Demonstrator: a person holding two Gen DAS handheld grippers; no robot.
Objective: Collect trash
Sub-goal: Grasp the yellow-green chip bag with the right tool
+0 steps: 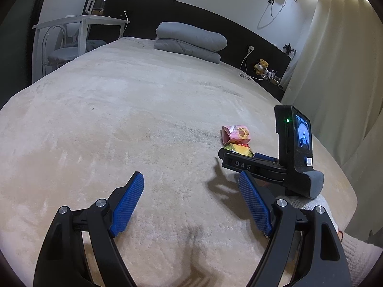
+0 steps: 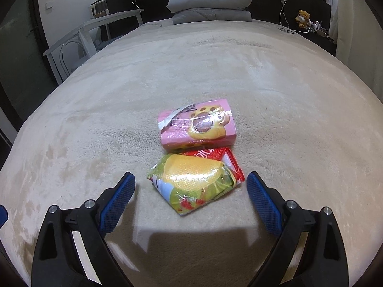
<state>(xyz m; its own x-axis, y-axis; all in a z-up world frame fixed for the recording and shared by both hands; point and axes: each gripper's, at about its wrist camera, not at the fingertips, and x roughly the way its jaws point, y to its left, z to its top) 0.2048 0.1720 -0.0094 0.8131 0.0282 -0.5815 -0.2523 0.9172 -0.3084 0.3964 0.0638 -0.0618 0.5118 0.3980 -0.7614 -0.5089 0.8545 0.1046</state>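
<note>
Your right tool [image 2: 190, 184] hangs over the bed [image 2: 95, 119] with its jaws spread wide and released, one blue pad on each side of the green and yellow wrapper [image 2: 194, 181]. Neither pad touches it yet. That straddle makes sense: the wrapper is the nearest piece of trash, so you can close on it from both sides without disturbing the rest.

The trash lies in a small heap toward the foot edge of the bed, right of its middle, well away from the folded quilt [image 2: 210, 2] at the head. The pink box [image 2: 198, 124] lies on its side just beyond the wrapper, touching it or nearly so, its top torn open. A red packet [image 2: 225, 160] is tucked under the wrapper's far right corner, so lifting the wrapper may drag it along; I judge a low, square pinch safest.

Your left tool [image 1: 191, 181] is also released, nothing between its pads, poised over bare blanket nearer the foot edge. From its view the right tool [image 1: 275, 165] sits just to the right, screening most of the heap, so only the pink box and a bit of wrapper show. It seems kept aside, ready for the next piece.
</note>
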